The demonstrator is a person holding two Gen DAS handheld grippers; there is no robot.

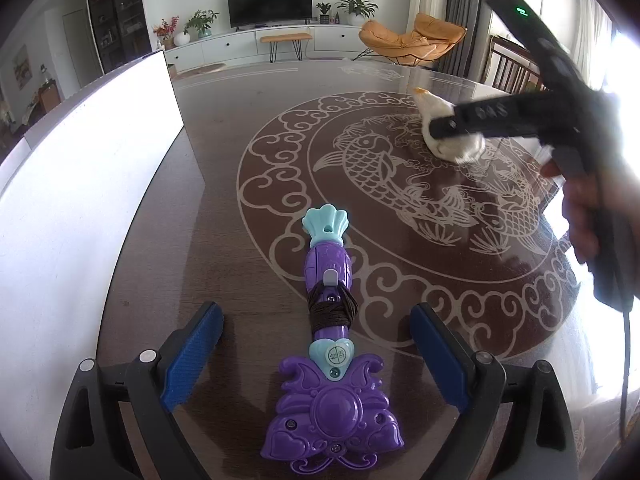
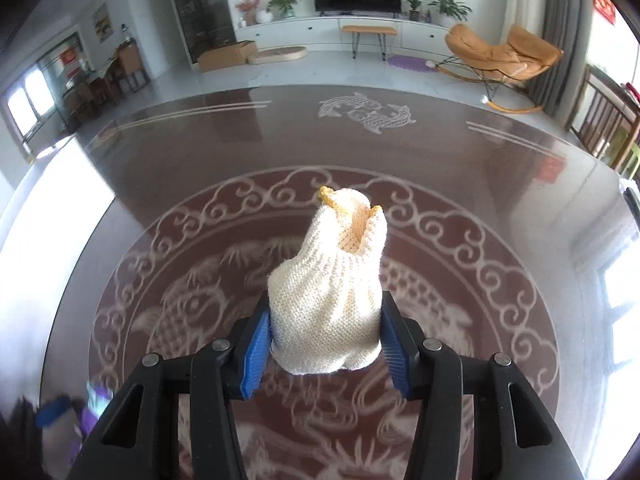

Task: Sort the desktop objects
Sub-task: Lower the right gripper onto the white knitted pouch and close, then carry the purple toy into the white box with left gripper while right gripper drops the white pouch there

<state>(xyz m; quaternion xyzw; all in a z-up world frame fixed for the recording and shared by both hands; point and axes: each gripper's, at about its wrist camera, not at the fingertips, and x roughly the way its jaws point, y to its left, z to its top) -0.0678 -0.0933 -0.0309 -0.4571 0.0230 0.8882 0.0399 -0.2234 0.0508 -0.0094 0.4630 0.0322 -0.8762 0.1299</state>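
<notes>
We see the left gripper [image 1: 316, 356] with its jaws spread wide and nothing pressed between them; the purple toy wand [image 1: 330, 364] lies on the table [image 1: 224, 208] in the gap, touching neither blue pad [image 1: 192, 354]. The wand's near end is cut off by the frame edge, and dark cord wraps its shaft below a teal fan tip. The right gripper [image 2: 326, 344] has its jaws clenched on the cream knitted glove [image 2: 330, 300], pads pressing both sides. The glove's near end bulges below the pads, so we cannot tell how its fingers are folded; its yellow-trimmed cuff points far. In the left view it sits right of centre over the carved fish pattern, blurred and half covered by a black finger. A white board [image 1: 80, 168] stands at the left, its extent cut off.
</notes>
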